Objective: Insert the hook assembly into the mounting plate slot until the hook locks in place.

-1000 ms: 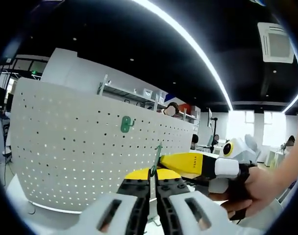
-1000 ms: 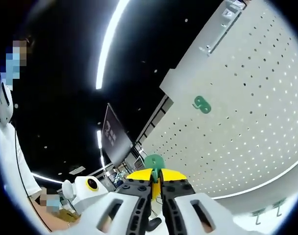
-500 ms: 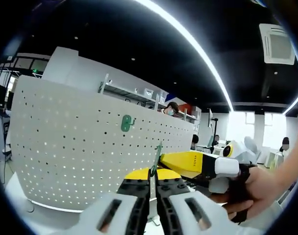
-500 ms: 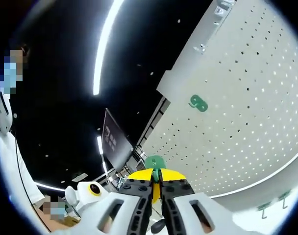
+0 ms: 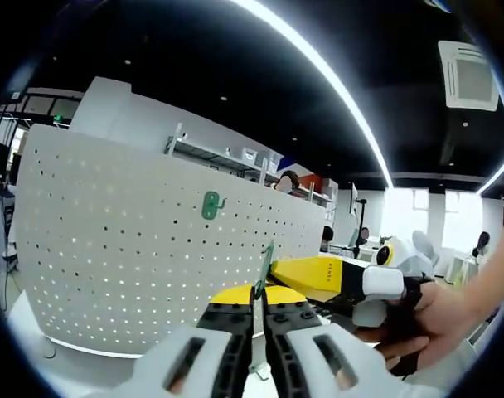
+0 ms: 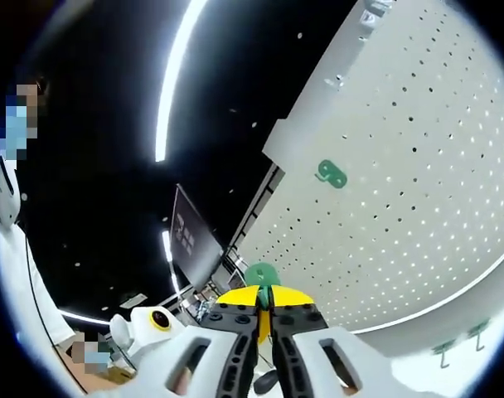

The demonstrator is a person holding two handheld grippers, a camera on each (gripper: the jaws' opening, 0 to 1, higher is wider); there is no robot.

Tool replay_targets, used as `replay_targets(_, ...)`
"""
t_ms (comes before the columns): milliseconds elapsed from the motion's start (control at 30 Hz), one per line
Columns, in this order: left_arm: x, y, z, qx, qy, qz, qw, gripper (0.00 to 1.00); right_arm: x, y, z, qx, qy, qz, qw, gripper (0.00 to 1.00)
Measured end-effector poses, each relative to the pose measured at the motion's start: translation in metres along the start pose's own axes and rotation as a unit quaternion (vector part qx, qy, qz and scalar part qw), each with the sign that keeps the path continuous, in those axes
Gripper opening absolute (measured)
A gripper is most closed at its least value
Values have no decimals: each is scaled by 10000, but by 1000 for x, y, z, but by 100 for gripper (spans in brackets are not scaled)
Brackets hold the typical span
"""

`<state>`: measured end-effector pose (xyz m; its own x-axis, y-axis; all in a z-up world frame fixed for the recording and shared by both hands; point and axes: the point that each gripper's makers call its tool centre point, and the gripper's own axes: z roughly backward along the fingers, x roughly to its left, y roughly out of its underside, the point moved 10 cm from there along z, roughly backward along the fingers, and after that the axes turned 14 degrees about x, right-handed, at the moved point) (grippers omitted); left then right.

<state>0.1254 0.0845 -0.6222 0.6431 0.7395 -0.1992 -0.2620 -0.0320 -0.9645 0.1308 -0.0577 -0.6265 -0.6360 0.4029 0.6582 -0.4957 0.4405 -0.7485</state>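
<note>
Although one green hook [image 5: 210,206] already sits on the white pegboard [image 5: 111,249], in the upper middle of the left gripper view, the piece in hand is not yet mounted, so I judge the insertion itself to be still ahead. The pegboard, which I take to be the mounting plate, fills the left half of that view: a matt white sheet, curved by the lens, pierced by regular rows of small round holes, some glowing with light from behind.

At the bottom centre the left gripper [image 5: 259,305] has its jaws nearly together on the thin edge of a flat green hook plate [image 5: 266,261], which stands up between the yellow and black tips. To the lower right the right gripper [image 5: 318,278], a glossy yellow and white body held in a person's hand [image 5: 426,327], pinches the same piece from the side.

In the right gripper view the gripper's own jaws at the bottom centre are likewise almost closed around the plate, whose rounded green end [image 6: 261,274] rises just above them. The pegboard spans the right half of that view, with the mounted hook at centre right, well apart from the held part. Two more green hooks [image 6: 459,348] lie at the lower right, apparently on a pale counter.

What remains, as I read it, is to carry the plate to the board, seat it and press until it locks.
</note>
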Motion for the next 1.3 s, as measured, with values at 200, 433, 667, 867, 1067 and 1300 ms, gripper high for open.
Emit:
replay_targets(200,3,-3,-1,153,92,-391,9991,6,1,-1,0,-14,-31,-25,10000,0)
replay_targets(433,13,-2,-5,519,195,-539,9970,45,-2,-6,3,-120,-3,-46,9999,1)
replay_targets(667,11,0,-10,684,333,-705,9946,72,-3,-7,6,-139,39,-67,9999,1)
replay_targets(867,8,5,-11,819,393,-860,9921,85,-4,-8,7,-158,33,-82,9998,1)
replay_targets(1067,10,7,-11,886,376,-923,9911,86,-1,-12,8,-106,266,331,9990,1)
replay_targets(1300,13,8,-10,898,323,-823,9920,84,14,-21,6,654,1569,2710,9474,1)
